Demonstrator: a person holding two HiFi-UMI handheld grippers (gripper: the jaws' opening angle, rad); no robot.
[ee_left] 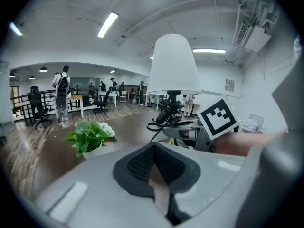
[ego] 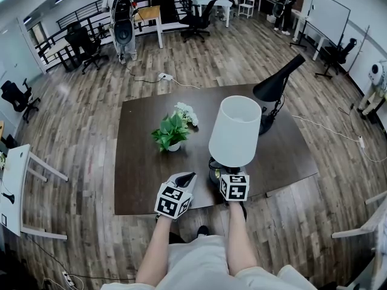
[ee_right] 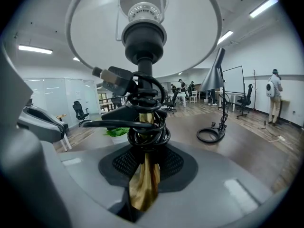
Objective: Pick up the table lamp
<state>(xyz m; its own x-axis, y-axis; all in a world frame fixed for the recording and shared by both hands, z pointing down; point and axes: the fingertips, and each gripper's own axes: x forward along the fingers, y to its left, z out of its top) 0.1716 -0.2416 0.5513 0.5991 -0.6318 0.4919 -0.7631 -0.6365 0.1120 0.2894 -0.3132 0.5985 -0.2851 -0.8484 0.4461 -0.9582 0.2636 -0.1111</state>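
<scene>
Currently: right gripper clamped on the table lamp at its gold stem, frame centre; cord coiled just above. Jaws of left gripper together, empty; lamp beyond, right of centre.

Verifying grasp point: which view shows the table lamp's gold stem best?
Right gripper view: the gold stem fills the centre, clamped by the right hand-held gripper, black cord coiled above. Head view: the white shade hides it. Left gripper view: only shade and cord show, from the side.
</scene>
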